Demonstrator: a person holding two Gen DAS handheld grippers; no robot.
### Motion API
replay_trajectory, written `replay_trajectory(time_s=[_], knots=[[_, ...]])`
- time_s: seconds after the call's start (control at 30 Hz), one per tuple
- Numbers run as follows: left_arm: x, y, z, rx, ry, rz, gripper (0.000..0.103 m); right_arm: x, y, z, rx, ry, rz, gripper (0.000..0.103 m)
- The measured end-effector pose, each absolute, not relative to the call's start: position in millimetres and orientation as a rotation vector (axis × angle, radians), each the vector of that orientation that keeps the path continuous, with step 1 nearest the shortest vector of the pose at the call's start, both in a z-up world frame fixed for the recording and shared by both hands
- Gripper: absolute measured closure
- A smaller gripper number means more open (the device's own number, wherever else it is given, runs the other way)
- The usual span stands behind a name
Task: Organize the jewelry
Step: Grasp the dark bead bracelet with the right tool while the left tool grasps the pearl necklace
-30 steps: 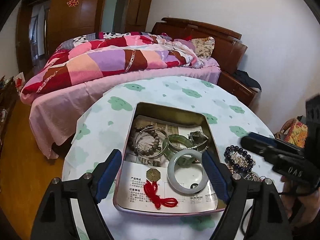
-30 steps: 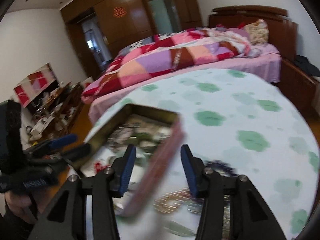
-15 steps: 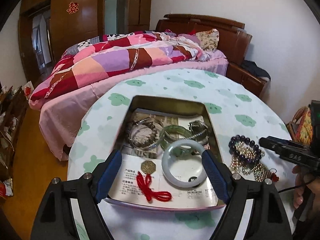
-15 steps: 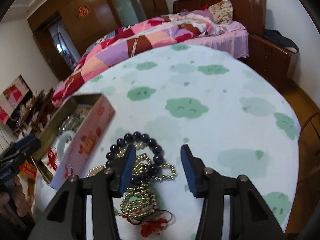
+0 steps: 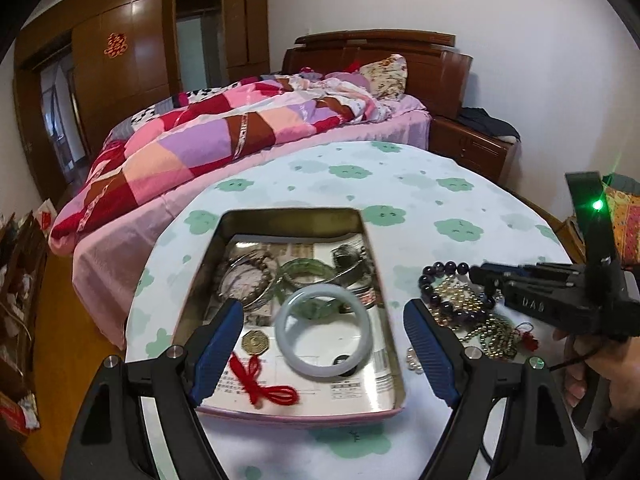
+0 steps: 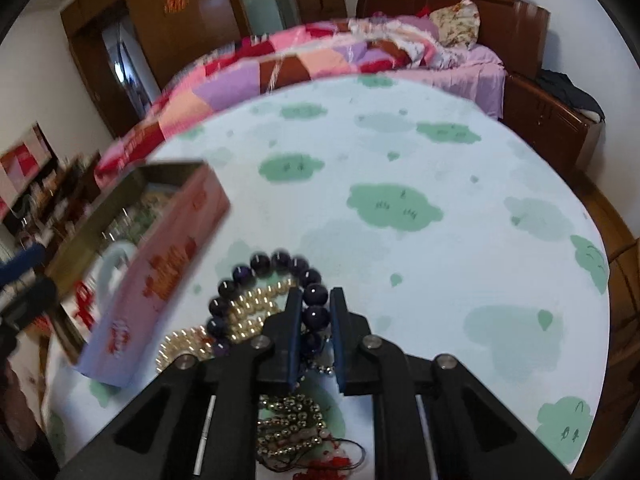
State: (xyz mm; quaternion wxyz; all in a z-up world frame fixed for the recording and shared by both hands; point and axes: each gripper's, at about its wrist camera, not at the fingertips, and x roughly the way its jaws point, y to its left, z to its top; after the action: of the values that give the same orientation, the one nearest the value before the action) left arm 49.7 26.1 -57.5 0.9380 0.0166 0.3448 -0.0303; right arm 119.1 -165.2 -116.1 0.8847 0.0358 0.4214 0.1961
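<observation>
The right gripper has its jaws pinching the dark bead bracelet, which lies on the worktop just beside the tin box, tangled with pearl strands. Probably the beads are hard and slippery; gripping across the string looks safest. The left gripper hangs over the box, jaws spread.

**What I can't make out**

My right gripper covers part of the dark bead bracelet. The pink tin smears with blur, its contents unreadable. The red tassel runs off the bottom edge.
</observation>
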Motion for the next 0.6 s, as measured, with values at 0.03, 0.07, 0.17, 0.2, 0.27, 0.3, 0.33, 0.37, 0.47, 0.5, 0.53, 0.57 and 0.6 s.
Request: replay_trajectory(time_s=[0.03,0.07,0.17,0.2,0.27,0.3,0.33,0.37,0.47,0.5,0.53,0.57,0.6], knots=[[50,23,-56,0.043,0.702,-0.071,0.021,117,-169,-113,0.090,0.859,0.405,0.087],[51,19,-54,0.053,0.699,-0.078,0.021,116,-173,-110,0.105,0.846,0.406,0.087],[51,8,-50,0.082,0.687,-0.105,0.021,113,-183,-101,0.130,0.810,0.389,0.087],[52,3,-50,0.097,0.683,-0.110,0.021,112,-188,-98,0.148,0.798,0.383,0.087],[55,-8,-50,0.123,0.685,-0.129,0.021,112,-195,-93,0.184,0.779,0.382,0.087],[56,-13,-51,0.132,0.688,-0.140,0.021,112,-200,-90,0.210,0.767,0.386,0.087],[58,-19,-53,0.145,0.694,-0.151,0.021,114,-202,-86,0.233,0.758,0.391,0.087],[60,-25,-55,0.161,0.700,-0.161,0.026,115,-205,-84,0.247,0.752,0.390,0.087],[68,-41,-62,0.190,0.743,-0.211,0.040,121,-213,-84,0.253,0.757,0.352,0.087],[72,-46,-65,0.199,0.754,-0.217,0.041,123,-215,-86,0.254,0.762,0.339,0.087],[75,-51,-68,0.208,0.768,-0.229,0.043,126,-219,-90,0.247,0.767,0.313,0.087],[79,-55,-71,0.212,0.781,-0.238,0.046,129,-223,-95,0.246,0.778,0.293,0.087],[80,-58,-74,0.215,0.792,-0.244,0.047,133,-228,-102,0.271,0.800,0.291,0.087]])
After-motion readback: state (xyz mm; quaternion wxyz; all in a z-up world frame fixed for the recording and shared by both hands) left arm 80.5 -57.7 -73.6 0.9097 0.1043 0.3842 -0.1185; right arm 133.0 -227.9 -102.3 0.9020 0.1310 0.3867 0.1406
